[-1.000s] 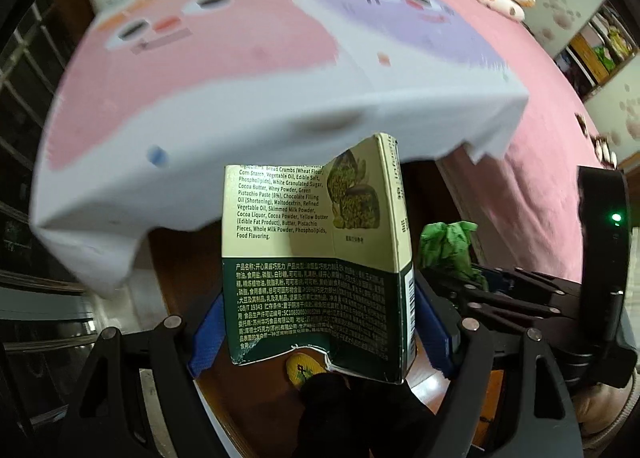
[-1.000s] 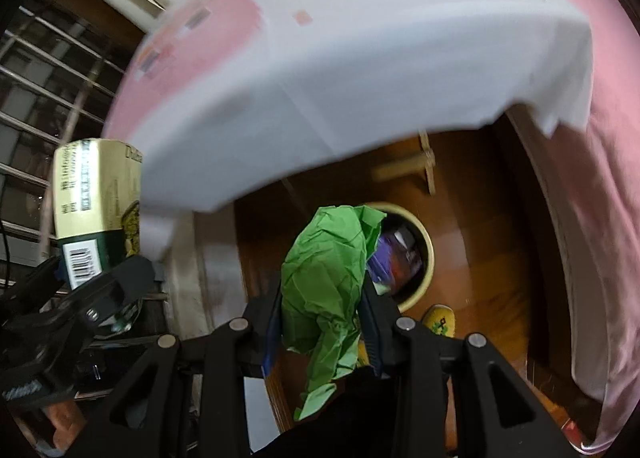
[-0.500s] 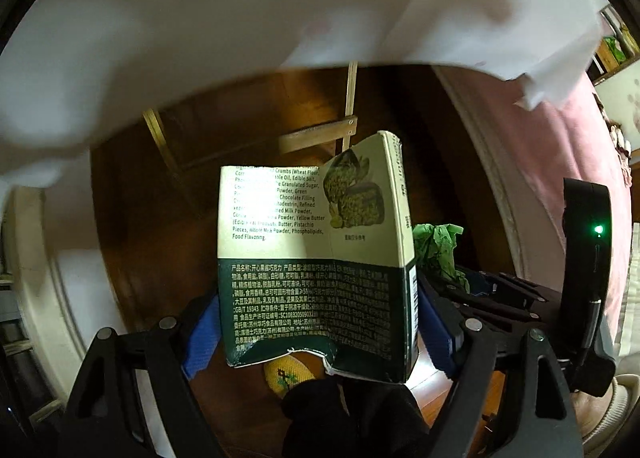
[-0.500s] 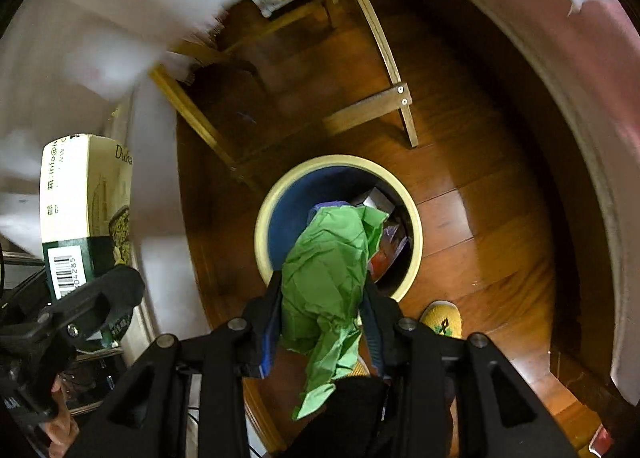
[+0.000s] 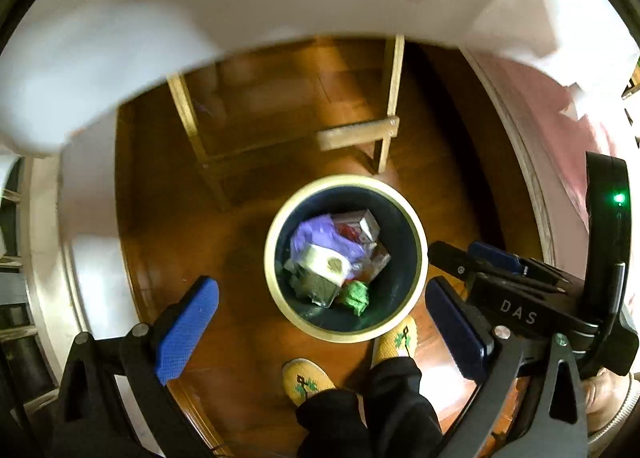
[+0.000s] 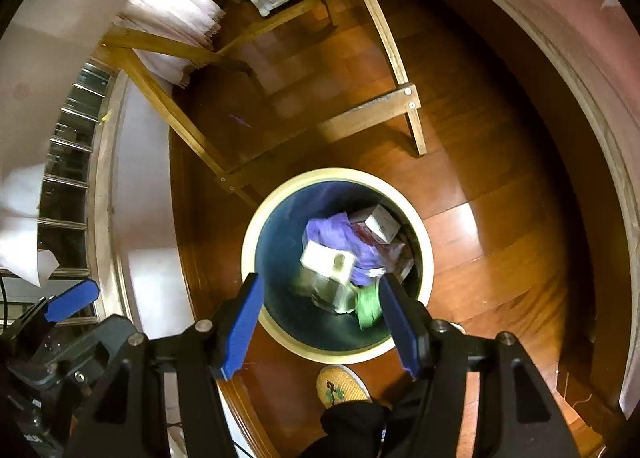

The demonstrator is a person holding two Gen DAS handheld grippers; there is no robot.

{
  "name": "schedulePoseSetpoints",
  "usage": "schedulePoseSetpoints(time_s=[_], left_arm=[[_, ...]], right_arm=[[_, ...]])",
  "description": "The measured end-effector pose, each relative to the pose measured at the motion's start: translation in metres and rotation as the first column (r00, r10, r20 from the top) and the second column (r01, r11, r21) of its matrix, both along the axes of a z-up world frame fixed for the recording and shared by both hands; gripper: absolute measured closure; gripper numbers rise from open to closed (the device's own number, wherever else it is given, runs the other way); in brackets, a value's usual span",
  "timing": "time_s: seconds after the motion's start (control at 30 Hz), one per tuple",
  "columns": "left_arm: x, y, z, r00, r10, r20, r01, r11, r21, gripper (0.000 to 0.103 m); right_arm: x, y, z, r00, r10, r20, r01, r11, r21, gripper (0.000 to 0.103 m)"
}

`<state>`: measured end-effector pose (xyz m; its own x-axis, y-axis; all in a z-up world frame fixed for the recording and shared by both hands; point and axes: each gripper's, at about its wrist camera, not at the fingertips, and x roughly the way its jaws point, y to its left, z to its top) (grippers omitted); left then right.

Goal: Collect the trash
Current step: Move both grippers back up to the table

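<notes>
Both jaws have just been opening over the bin (image 5: 416,242) at frame centre: left hand-held gripper (image 5: 320,332) and right hand-held gripper (image 6: 322,324) gape empty, so I read box (image 5: 326,264) and green wad (image 5: 356,296) as dropped in

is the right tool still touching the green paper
Apart. In the right wrist view the right tool has just been opening, and the green paper lies down inside the bin, below its pads.
</notes>
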<state>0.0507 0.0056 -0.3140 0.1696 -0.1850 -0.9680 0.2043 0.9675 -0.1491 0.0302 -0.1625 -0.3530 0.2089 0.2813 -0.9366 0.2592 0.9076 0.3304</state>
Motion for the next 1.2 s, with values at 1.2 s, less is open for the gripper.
schedulePoseSetpoints(time_s=[1.2], left_arm=[[0.004, 0.052, 0.344, 0.947, 0.007, 0.321, 0.036, 0.991, -0.130, 0.001]], right_arm=[[-0.001, 0.028, 0.315, 0.953, 0.055, 0.299, -0.037, 0.997, -0.065, 0.043]])
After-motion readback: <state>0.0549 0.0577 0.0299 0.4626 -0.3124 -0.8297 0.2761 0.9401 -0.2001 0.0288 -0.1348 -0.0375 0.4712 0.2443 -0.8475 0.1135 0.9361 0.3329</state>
